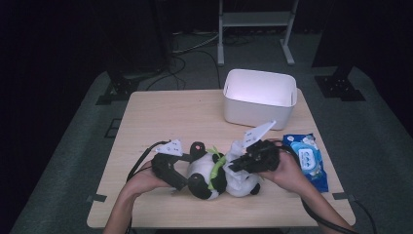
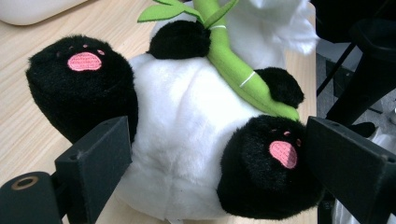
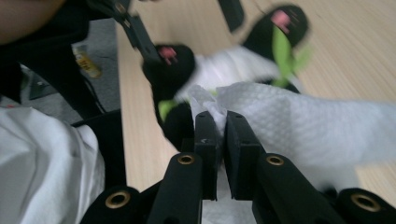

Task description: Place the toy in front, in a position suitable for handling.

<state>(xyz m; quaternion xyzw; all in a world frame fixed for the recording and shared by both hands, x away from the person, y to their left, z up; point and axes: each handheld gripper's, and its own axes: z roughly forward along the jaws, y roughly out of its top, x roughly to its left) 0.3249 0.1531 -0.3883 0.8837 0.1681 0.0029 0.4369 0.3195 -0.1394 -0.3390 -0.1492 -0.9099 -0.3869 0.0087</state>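
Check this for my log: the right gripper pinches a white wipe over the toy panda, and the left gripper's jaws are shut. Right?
Not quite. The left gripper is open, its jaws either side of the toy panda, as the left gripper view shows. The right gripper does pinch the white wipe.

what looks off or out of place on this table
The panda plush lies on its back, feet toward the left gripper, with a white wipe draped over its head end. The right gripper pinches that wipe.

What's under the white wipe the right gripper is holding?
The white wipe, pinched in the right gripper, is draped over the plush panda at its head end. Belly, feet and green bamboo stay uncovered. The face is hidden under the wipe, so I cannot judge it.
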